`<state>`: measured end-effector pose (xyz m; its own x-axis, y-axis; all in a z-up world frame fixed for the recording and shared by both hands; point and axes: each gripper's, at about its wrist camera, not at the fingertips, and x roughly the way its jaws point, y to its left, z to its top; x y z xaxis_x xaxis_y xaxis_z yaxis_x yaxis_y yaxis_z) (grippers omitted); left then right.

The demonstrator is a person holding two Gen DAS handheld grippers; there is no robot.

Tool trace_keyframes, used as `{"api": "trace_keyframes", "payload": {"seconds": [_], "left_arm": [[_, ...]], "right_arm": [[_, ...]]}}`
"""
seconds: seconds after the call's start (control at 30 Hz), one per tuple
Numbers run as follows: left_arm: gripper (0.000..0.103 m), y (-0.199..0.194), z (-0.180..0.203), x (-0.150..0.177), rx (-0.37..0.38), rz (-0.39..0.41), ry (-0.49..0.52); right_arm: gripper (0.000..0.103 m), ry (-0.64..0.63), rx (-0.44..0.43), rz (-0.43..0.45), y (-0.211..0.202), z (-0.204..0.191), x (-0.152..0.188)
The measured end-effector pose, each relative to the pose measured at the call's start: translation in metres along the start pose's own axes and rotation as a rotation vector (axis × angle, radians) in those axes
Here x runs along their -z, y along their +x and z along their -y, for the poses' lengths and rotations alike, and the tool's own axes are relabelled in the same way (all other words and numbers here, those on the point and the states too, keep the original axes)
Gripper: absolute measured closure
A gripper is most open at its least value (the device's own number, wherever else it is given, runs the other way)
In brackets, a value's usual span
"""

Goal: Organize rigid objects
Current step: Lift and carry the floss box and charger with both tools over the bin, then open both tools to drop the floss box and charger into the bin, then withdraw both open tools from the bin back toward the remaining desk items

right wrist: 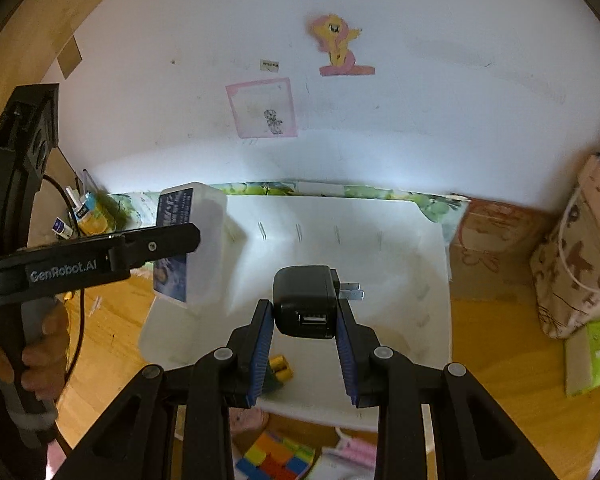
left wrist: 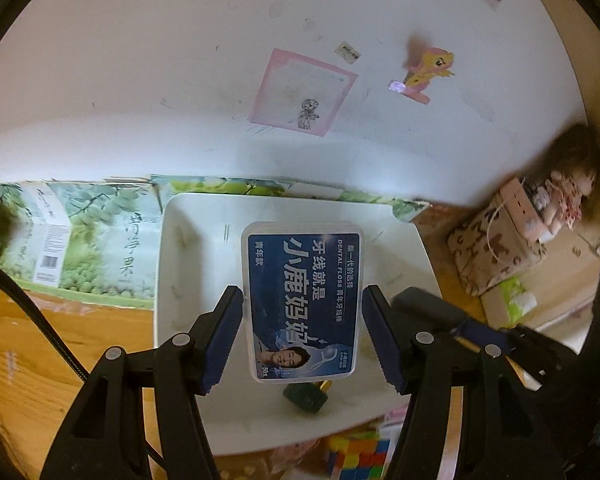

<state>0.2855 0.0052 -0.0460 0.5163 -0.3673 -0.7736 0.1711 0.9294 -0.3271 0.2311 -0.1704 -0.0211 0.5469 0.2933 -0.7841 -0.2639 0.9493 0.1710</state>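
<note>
Nearest you, a Rubik's cube [left wrist: 358,454] waits on the wooden table [left wrist: 28,352], not yet sorted. Inside the white bin [right wrist: 428,280] lie only a green block [left wrist: 306,398] and yellow piece [right wrist: 281,367]. Your left gripper [left wrist: 302,312] clamps a dental floss box [left wrist: 303,300] above the bin, long axis running away from you, label up. Your right gripper [right wrist: 303,322] pinches a black USB charger [right wrist: 304,300] narrowly, prongs pointing right, port facing you. By my reckoning: two items in, two arriving, more left.
</note>
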Motion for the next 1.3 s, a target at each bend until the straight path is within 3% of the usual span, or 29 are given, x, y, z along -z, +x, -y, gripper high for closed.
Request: {"api": "trace_keyframes", "payload": {"seconds": [0.17, 0.43, 0.77, 0.83, 0.9, 1.2, 1.3], "left_arm": [[0.038, 0.018, -0.007, 0.003, -0.016, 0.008, -0.042], [0.037, 0.034, -0.020, 0.011, -0.050, -0.055, -0.097], [0.037, 0.028, -0.023, 0.013, -0.062, -0.078, -0.123], [0.030, 0.023, -0.022, 0.012, -0.055, -0.068, -0.125], [0.024, 0.014, -0.017, 0.012, -0.057, -0.044, -0.117], [0.021, -0.032, -0.002, 0.021, -0.015, 0.049, -0.092], [0.020, -0.049, 0.000, 0.028, -0.004, 0.078, -0.091]], "right_arm": [[0.072, -0.006, -0.012, -0.011, 0.030, 0.002, 0.002], [0.076, -0.002, -0.016, -0.071, 0.057, 0.000, 0.008], [0.076, 0.008, -0.015, -0.065, 0.050, 0.002, 0.006], [0.075, 0.012, -0.012, -0.057, 0.045, 0.003, 0.006], [0.070, 0.014, -0.005, -0.050, 0.040, 0.003, 0.005], [0.042, 0.036, -0.002, 0.068, -0.011, -0.003, 0.011], [0.038, 0.033, -0.003, 0.105, -0.028, -0.009, 0.015]]}}
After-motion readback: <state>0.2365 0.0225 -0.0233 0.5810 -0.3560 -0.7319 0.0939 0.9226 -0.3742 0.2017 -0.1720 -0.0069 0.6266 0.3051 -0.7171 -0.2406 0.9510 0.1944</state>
